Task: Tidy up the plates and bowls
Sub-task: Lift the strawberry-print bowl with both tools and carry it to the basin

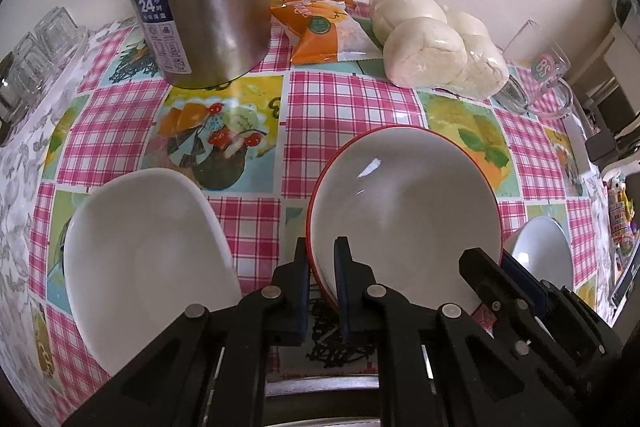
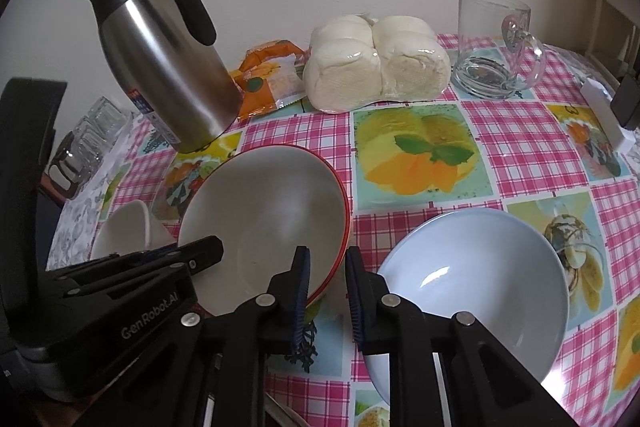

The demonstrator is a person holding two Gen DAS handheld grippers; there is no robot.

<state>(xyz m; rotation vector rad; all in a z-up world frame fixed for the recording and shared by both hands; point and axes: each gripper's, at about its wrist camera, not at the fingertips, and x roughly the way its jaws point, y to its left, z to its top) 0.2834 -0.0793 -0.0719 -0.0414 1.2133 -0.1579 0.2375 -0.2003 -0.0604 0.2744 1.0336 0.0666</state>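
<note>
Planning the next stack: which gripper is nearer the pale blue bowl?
Right. The right gripper hangs beside the pale blue bowl; the left gripper grips the red-rimmed bowl, farther off.

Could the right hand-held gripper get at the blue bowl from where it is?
Probably yes. The right hand-held gripper sits between the red-rimmed bowl and the blue bowl, whose near rim lies right beside its right finger. Nothing is between them. It would first have to let go of the red-rimmed bowl's rim.

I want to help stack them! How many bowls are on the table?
3. The white bowl sits on the left, the red-rimmed bowl in the middle, and the pale blue bowl on the right. None looks hidden.
</note>
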